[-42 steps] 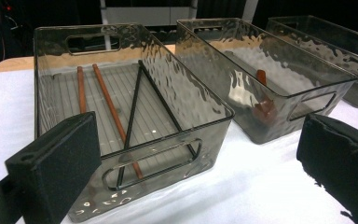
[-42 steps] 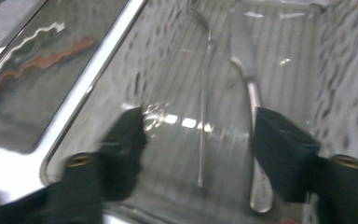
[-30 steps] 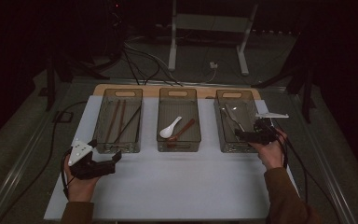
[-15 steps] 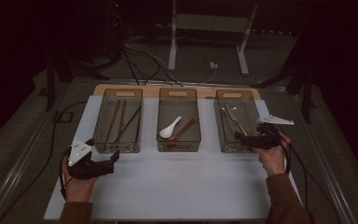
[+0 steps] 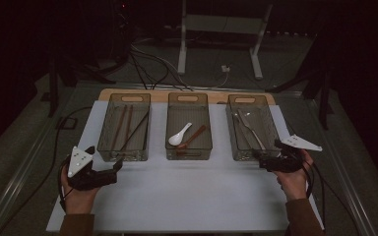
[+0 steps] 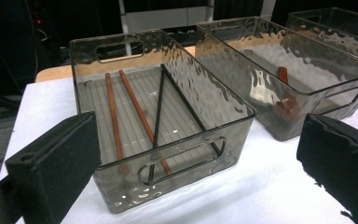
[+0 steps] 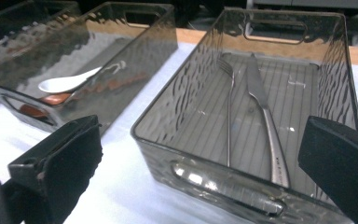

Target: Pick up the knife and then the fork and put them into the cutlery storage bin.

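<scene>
Right tool (image 5: 264,158) spread wide, empty, beside the bin (image 5: 251,129) front

Three smoky grey see-through bins with rippled walls and ribbed floors stand on a white table top (image 5: 187,196), with a pale wooden board (image 5: 160,94) behind them. The left bin (image 6: 223,100) holds two reddish-brown chopsticks (image 6: 130,105) and two black chopsticks (image 6: 168,93). The middle bin (image 7: 135,37) holds a white spoon (image 7: 67,81) and a reddish-brown spoon (image 5: 193,137). The right bin (image 7: 340,74) holds a silver fork (image 7: 228,107) and a silver knife (image 7: 261,107). Both pairs of jaws are matt black.
</scene>
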A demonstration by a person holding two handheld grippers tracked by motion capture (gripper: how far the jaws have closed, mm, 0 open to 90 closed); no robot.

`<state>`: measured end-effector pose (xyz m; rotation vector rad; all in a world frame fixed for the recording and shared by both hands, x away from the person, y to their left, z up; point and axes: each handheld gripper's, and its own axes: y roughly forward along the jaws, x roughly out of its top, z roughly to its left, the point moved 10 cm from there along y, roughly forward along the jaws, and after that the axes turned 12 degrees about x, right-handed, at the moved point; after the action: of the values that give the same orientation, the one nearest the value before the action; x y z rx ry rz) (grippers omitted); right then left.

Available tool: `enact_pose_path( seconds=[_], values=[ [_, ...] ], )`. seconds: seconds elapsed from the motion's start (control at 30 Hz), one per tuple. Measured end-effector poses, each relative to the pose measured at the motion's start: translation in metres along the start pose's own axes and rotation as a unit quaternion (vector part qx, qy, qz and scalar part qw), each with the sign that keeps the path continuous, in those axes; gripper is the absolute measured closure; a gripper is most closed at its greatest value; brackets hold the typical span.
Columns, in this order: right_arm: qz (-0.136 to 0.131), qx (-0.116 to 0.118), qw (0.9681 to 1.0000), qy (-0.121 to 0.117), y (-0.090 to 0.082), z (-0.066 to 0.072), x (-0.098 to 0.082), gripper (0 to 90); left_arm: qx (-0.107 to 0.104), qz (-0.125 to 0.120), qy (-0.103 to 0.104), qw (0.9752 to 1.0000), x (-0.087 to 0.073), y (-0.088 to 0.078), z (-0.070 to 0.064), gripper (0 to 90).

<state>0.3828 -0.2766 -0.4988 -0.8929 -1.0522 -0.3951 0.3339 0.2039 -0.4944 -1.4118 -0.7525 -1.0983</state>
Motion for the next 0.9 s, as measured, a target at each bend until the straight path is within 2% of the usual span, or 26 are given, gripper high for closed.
enact_pose_path(
  seconds=[0.43, 0.7, 0.9],
  values=[
    [-0.033, 0.005, 0.9993, -0.015, -0.013, 0.015, -0.018, 0.0, 0.003, -0.015, 0.006, 0.9999, 0.003, -0.005, 0.001, 0.6],
    [-0.059, 0.009, 0.9981, -0.014, -0.018, 0.023, -0.021, 0.0, 0.002, -0.025, 0.002, 0.9997, 0.003, -0.006, 0.003, 0.6],
    [-0.064, 0.006, 0.9977, -0.021, -0.019, 0.026, -0.023, 0.0, 0.000, -0.031, 0.001, 0.9995, 0.003, -0.007, 0.003, 0.6]
  ],
)
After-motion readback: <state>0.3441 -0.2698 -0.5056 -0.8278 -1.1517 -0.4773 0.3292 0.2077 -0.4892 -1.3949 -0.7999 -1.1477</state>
